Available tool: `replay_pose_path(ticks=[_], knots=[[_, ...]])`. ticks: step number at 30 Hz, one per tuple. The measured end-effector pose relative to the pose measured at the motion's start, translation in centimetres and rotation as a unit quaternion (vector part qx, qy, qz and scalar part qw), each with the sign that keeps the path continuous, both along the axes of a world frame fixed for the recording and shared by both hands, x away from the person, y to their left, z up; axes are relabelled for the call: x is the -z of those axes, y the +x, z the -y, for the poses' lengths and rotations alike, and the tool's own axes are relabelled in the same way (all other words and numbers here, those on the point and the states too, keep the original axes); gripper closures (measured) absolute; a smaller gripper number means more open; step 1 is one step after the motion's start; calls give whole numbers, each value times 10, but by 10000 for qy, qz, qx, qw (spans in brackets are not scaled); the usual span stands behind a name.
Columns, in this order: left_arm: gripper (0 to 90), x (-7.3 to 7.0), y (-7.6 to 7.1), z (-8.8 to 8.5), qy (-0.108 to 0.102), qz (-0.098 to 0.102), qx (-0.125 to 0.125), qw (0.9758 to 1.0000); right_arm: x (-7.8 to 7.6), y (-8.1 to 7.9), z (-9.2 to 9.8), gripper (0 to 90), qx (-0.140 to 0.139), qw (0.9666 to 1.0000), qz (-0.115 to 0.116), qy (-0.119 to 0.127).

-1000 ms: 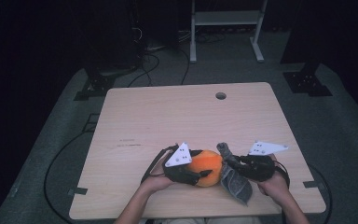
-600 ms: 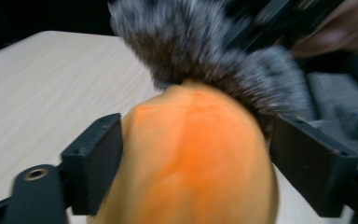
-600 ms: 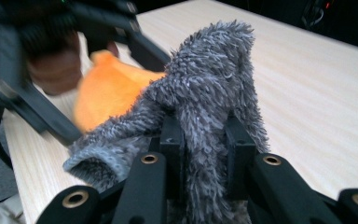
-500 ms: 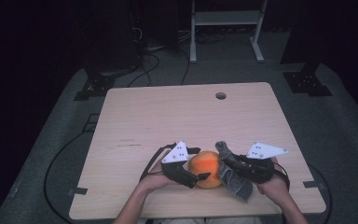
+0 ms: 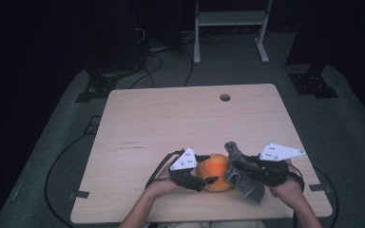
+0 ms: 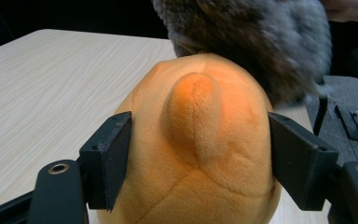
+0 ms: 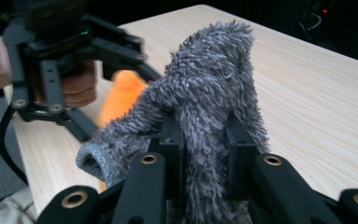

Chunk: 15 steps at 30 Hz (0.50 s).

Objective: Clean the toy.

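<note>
An orange plush toy (image 5: 214,172) lies near the table's front edge, between the two hands. My left gripper (image 5: 208,174) comes at it from the left. Its jaws have just been closing, and both pads (image 6: 114,158) now press into the plush (image 6: 200,154). A grey fuzzy cloth (image 5: 245,184) is pinched in my right gripper (image 5: 235,166), shut on it just right of the toy. The cloth (image 7: 205,88) stands up above the jaws and drapes down beside them, brushing the top of the plush (image 7: 123,93). The left gripper's black frame (image 7: 51,60) and hand show behind it.
The light wooden table (image 5: 171,123) has a round cable hole (image 5: 225,97) near its far edge. On the dark floor behind it are a white metal stand (image 5: 228,19), loose cables (image 5: 161,54) and black stand bases (image 5: 313,83).
The left gripper's jaws spread wider around the orange plush, then came back in onto it. The right gripper lifted the grey cloth slightly. The plush stayed where it was.
</note>
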<state>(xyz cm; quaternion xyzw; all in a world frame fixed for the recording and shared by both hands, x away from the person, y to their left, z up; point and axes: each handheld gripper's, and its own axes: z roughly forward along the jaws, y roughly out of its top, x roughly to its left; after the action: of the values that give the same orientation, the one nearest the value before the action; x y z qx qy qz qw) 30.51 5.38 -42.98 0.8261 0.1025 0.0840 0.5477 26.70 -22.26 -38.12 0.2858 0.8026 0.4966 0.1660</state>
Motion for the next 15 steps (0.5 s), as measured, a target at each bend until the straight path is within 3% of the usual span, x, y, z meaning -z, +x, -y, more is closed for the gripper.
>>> replay_pose_path(ticks=[2,3,5,11,13,15], knots=[[228,-1,0,-2,-25,-93,137,9999,4,1,-9,724,-57,9997,29,-247],[181,0,1,-3,-52,-232,261,9994,8,3,-10,724,-70,9997,-30,-249],[133,3,1,-2,71,-160,321,9993,16,6,-9,724,-110,9997,-175,-148],[246,3,-1,4,267,14,160,9995,26,16,10,723,147,9992,-358,-26],[259,3,-1,3,279,39,120,9995,29,18,18,727,365,9985,-391,-152],[263,3,-1,2,277,41,81,9996,26,15,22,731,403,9984,-379,-72]])
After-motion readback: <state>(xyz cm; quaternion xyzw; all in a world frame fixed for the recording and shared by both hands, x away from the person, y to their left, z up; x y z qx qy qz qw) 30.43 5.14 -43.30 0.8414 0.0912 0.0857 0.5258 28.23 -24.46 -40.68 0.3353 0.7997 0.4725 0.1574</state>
